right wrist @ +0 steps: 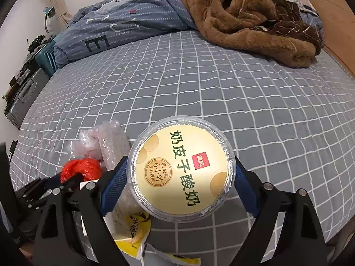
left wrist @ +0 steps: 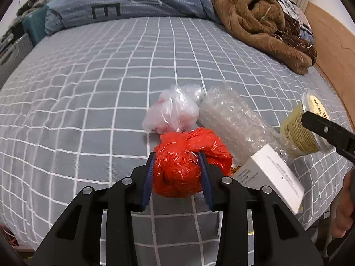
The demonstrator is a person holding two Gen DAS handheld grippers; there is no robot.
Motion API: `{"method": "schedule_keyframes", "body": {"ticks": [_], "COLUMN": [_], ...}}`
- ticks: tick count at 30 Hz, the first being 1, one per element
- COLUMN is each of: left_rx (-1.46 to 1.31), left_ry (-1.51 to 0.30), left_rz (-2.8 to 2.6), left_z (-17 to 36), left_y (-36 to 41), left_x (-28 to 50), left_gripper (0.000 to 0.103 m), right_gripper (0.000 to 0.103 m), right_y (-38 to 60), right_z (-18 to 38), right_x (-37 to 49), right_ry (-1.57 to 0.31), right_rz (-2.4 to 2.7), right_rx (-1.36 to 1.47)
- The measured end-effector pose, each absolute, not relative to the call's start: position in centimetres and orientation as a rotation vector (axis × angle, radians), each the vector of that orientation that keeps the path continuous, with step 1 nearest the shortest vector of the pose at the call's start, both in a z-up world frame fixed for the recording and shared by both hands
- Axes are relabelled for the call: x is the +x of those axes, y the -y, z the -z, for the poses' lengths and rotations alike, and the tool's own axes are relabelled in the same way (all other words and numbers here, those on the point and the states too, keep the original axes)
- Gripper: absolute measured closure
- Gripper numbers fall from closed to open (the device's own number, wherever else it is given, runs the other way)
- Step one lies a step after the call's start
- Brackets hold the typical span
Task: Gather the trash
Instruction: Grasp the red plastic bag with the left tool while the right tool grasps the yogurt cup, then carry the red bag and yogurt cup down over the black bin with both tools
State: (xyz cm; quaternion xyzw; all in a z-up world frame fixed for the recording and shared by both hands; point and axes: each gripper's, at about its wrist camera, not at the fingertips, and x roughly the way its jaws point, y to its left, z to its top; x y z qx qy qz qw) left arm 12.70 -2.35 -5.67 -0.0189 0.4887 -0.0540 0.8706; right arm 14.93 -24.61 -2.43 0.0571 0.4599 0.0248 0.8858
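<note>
Orange crinkled plastic, a knotted bag (left wrist: 186,166), sits on the checked bed (left wrist: 88,102) with the left gripper (left wrist: 177,168) pinching it on both sides. The right gripper (right wrist: 179,177) stands wide around a round yoghurt tub (right wrist: 182,166), holding it above the sheet. Pickup looks under way; next, I judge, both need lifting clear and carrying to a bin, leaving bubble wrap (left wrist: 230,119) and white box (left wrist: 273,175)

A brown fleece blanket (right wrist: 250,17) and blue duvet (right wrist: 124,24) lie on the checked bedsheet (right wrist: 221,84).
</note>
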Motion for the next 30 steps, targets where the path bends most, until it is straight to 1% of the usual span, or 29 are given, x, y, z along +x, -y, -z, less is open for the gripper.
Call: {"method": "schedule_keyframes", "body": {"ticks": [19, 30], "left_rx": [-0.035, -0.053], "left_ry": [-0.942, -0.915], "left_rz": [0.018, 0.023], "left_z": [1.5, -1.1], "left_y": [0.5, -0.1], "left_x": [8.4, 4.6], "left_gripper": [0.066, 0.066], "right_gripper": [0.019, 0.019], "right_y": [24.9, 24.8], "right_z": [-1.7, -5.2], "right_x": [9.9, 6.3], "right_ry": [-0.9, -0.854], "right_rz": [-0.013, -0.001], "right_rx": [0.084, 0.066]}}
